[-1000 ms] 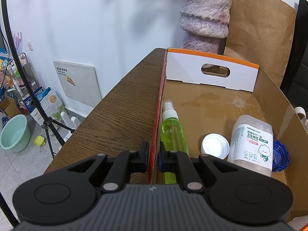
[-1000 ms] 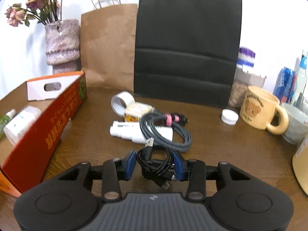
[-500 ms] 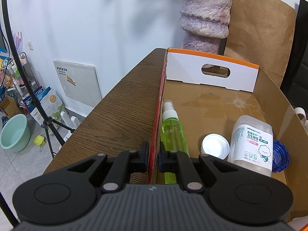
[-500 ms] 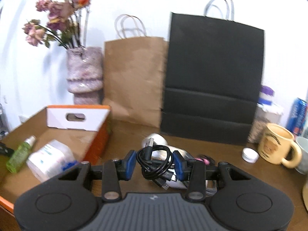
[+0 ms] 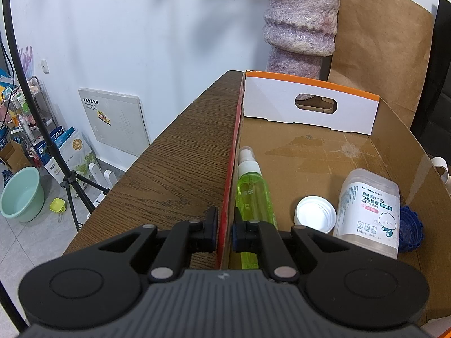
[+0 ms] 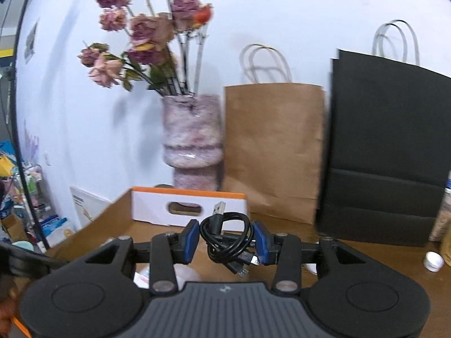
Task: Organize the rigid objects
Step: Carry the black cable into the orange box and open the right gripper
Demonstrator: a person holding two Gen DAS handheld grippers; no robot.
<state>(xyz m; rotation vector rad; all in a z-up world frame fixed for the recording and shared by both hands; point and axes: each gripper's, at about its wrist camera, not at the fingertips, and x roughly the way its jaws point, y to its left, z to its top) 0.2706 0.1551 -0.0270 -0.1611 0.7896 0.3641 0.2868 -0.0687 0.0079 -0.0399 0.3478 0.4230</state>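
An open cardboard box [image 5: 318, 152] with a red outer side and a white handle flap lies on the wooden table. In it are a green spray bottle [image 5: 252, 194], a white cap [image 5: 315, 215], a clear tub of cotton buds [image 5: 370, 212] and a blue cap [image 5: 411, 226]. My left gripper [image 5: 224, 232] is shut on the box's left wall near its front corner. My right gripper [image 6: 227, 240] is shut on a coiled black USB cable [image 6: 229, 238] and holds it in the air over the box [image 6: 188, 205].
A pink vase [image 6: 193, 140] of dried roses, a brown paper bag [image 6: 273, 146] and a black paper bag [image 6: 386, 152] stand behind the box. A white cap [image 6: 432, 260] lies on the table at right. The table's left edge [image 5: 146, 155] drops to the floor, with a tripod there.
My right gripper has lifted the black cable off the table and carried it left, from the pile of cables to above the box. My left gripper has not moved.
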